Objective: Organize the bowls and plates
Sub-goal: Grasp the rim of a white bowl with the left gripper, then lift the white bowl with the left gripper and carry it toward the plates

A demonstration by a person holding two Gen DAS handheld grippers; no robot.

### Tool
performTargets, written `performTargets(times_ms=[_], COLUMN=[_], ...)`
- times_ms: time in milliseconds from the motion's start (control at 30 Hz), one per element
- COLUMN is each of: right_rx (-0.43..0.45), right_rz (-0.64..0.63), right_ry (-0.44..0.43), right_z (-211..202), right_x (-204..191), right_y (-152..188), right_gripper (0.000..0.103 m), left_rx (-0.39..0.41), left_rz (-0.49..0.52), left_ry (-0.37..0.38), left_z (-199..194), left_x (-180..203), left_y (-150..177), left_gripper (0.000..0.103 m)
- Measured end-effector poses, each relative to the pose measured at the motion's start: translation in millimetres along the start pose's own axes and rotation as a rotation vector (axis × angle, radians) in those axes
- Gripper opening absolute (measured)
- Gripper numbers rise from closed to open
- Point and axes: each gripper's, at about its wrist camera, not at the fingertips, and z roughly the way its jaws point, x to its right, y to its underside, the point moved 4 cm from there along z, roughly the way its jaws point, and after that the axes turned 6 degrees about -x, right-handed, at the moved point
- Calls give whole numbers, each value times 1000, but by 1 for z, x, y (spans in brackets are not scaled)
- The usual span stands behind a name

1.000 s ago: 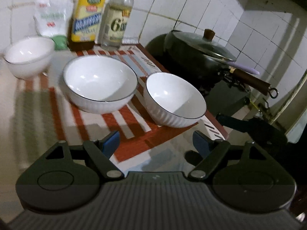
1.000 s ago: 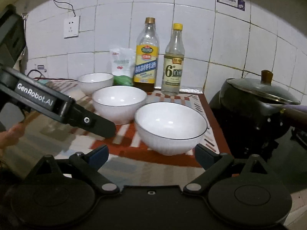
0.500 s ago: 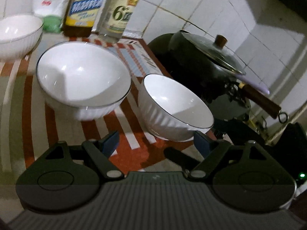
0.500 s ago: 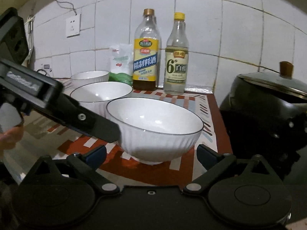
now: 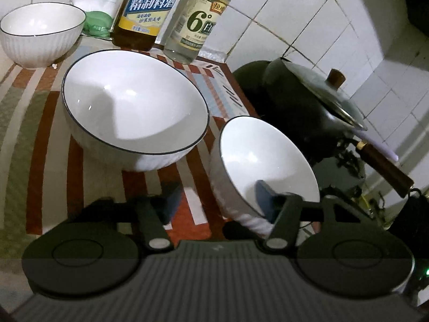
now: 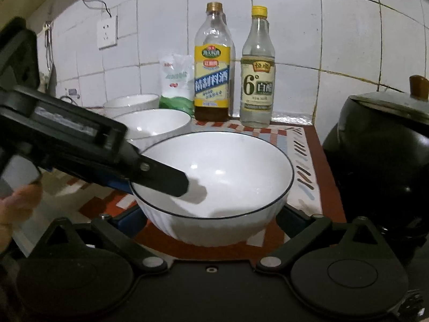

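Three white ribbed bowls with dark rims stand on a striped mat. The nearest bowl (image 5: 265,161) (image 6: 214,177) is closest to the pot. My left gripper (image 5: 217,201) is open and straddles its near-left rim, one pad inside the bowl and one outside. In the right wrist view the left gripper (image 6: 150,174) reaches in over that rim. My right gripper (image 6: 211,220) is open, its fingers on either side of the same bowl's base. The middle bowl (image 5: 134,107) (image 6: 152,123) and the far bowl (image 5: 40,32) (image 6: 131,103) stand behind.
A dark lidded pot (image 5: 308,102) (image 6: 380,145) with a wooden handle (image 5: 383,166) stands right of the mat. A cooking wine bottle (image 6: 213,64), a vinegar bottle (image 6: 257,69) and a salt bag (image 6: 175,80) stand against the tiled wall. A person's hand (image 6: 16,209) shows at left.
Both grippers have moved forward onto the nearest bowl. The left gripper's pads now straddle its rim, and the right gripper's fingers now flank its base.
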Motion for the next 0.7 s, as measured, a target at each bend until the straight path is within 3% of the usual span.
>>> performTargets(times_ms=[67, 100, 233, 700], right_rx=[5, 5, 3, 12], right_rz=[-28, -41, -20, 58], right_ry=[35, 57, 83, 114], right_z=[-2, -3, -7, -39], right_x=[-8, -12, -20, -58], right_y=[2, 2, 4, 9], right_gripper=[101, 101, 101, 101], left_rx=[-26, -40, -24, -62], left_rz=[13, 27, 89, 254], left_ry=[24, 21, -50, -144], left_z=[1, 3, 1, -42], left_x=[3, 6, 16, 31], left_y=[0, 0, 7, 25], left_gripper=[33, 32, 31, 31])
